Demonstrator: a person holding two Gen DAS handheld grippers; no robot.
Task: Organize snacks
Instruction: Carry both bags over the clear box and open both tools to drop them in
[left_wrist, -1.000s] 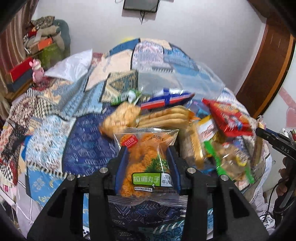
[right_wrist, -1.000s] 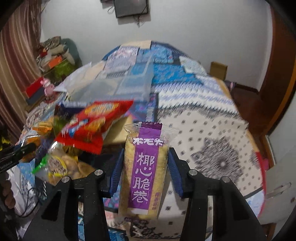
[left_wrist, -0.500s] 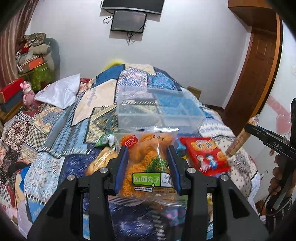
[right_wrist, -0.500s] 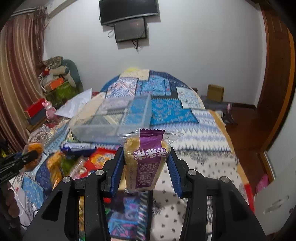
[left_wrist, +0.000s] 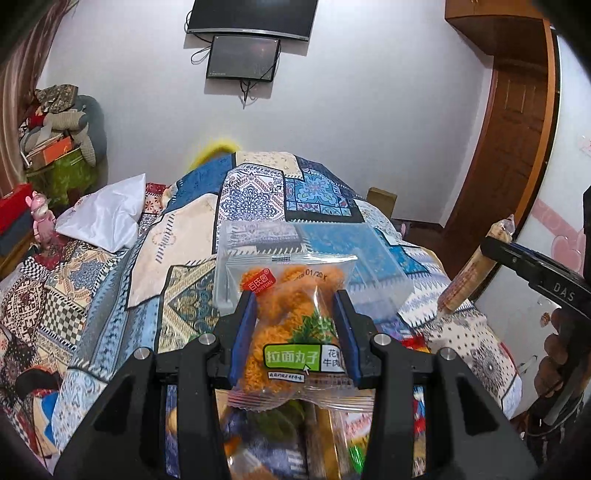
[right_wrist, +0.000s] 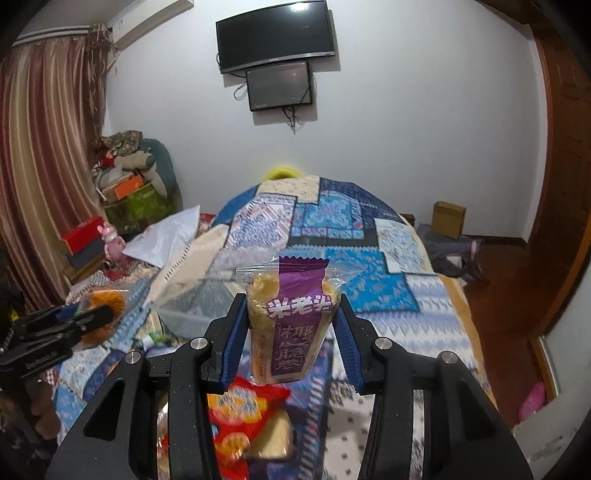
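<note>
Purple-striped snack pack stands upright, clamped in right gripper.

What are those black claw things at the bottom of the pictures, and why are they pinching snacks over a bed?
They are grabbing tools, one in each of a person's hands, each with a small camera looking out along its jaws. One picture comes from the left gripper, the other from the right gripper.

The left one pinches a clear packet of orange snack balls. The right one pinches a snack packet with a purple label.

Below them is a bed with a patchwork quilt. On it sit a clear plastic box and a pile of more snacks, like a red packet. The person is sorting the snacks.
</note>
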